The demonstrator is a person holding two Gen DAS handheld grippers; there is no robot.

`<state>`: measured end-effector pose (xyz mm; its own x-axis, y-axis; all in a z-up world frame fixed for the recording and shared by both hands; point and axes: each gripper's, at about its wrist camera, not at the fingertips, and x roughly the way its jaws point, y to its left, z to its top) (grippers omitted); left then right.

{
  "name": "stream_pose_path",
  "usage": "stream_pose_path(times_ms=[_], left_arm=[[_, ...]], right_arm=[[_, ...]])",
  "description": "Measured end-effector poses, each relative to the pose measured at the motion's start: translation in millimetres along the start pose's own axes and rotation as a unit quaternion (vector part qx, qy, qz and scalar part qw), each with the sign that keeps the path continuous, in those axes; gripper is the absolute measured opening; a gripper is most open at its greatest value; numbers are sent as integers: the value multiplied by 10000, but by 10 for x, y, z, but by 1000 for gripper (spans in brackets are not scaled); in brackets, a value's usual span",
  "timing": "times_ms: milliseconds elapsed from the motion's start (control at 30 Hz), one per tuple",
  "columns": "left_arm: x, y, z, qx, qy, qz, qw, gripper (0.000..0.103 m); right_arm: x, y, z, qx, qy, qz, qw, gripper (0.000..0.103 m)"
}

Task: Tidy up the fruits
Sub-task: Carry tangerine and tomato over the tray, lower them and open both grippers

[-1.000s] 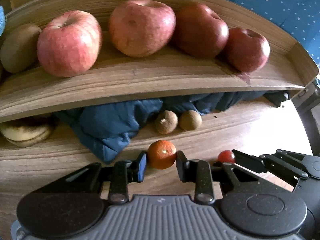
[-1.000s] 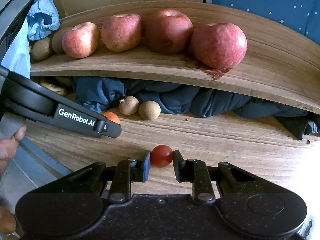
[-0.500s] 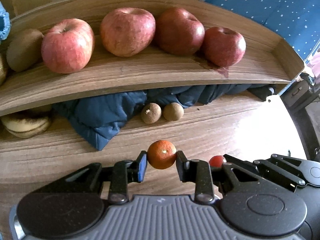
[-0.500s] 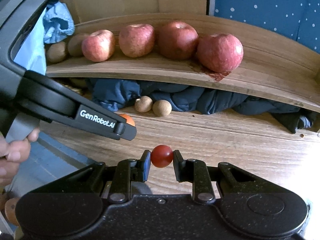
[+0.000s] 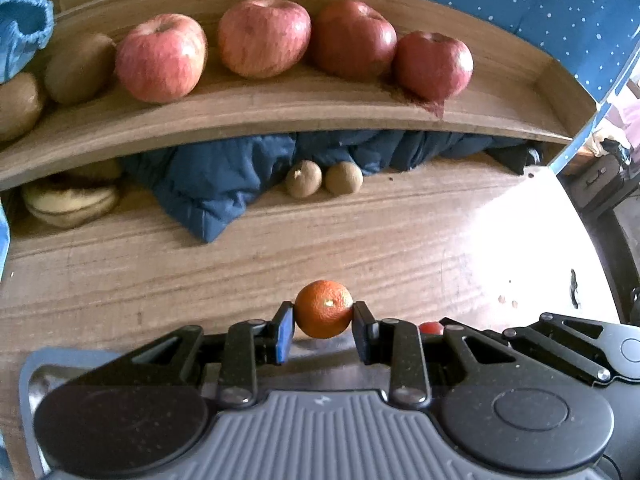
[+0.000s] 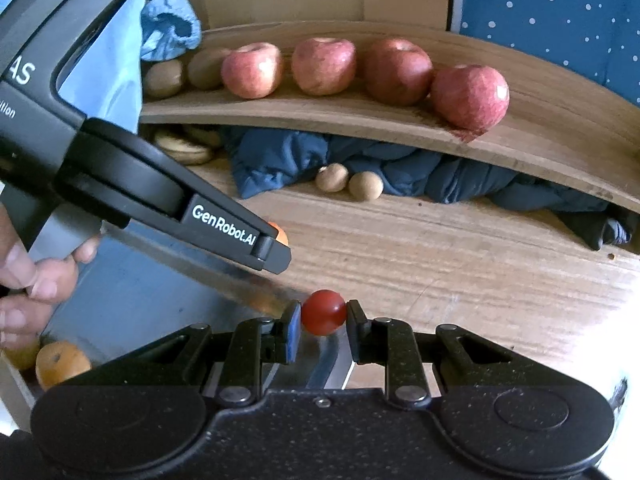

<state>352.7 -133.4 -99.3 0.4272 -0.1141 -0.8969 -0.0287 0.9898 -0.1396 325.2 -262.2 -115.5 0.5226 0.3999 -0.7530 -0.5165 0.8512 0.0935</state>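
My left gripper [image 5: 324, 316] is shut on a small orange mandarin [image 5: 324, 309], held above the wooden table [image 5: 160, 280]. My right gripper [image 6: 323, 316] is shut on a red cherry tomato [image 6: 323, 311]; the tomato [image 5: 430, 327] peeks out behind the left gripper's right finger. In the right wrist view the left gripper's body [image 6: 120, 176] crosses the left side, with the mandarin [image 6: 280, 234] just showing at its tip. Both grippers sit near the table's front edge, over a metal tray [image 6: 160, 300].
A raised wooden shelf [image 5: 280, 112] carries several red apples [image 5: 162, 58] and kiwis [image 5: 76, 68]. Under it lie a dark blue cloth [image 5: 216, 184], two small brown fruits [image 5: 304, 178] and bananas [image 5: 68, 204]. An orange [image 6: 60, 364] lies at lower left by a hand [image 6: 28, 292].
Both grippers have drawn back from the shelf toward the table's front edge, each still holding its fruit. The metal tray has come into view beneath them.
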Motion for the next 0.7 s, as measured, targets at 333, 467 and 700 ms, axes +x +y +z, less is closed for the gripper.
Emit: stream_pose_path(times_ms=[333,467,700], left_arm=[[-101,12,-184,-97,92,58,9999,34],[-128,4,-221,-135,127,79,9998,34],[-177,-24,-306,-149,200,117,9996,34]], right_arm=[[-81,162,-195,-160,104,219,9996,25],[-116,196,-252,-191,138,274,9993,25],[-154,219,-317,-198,207,309,9991,25]])
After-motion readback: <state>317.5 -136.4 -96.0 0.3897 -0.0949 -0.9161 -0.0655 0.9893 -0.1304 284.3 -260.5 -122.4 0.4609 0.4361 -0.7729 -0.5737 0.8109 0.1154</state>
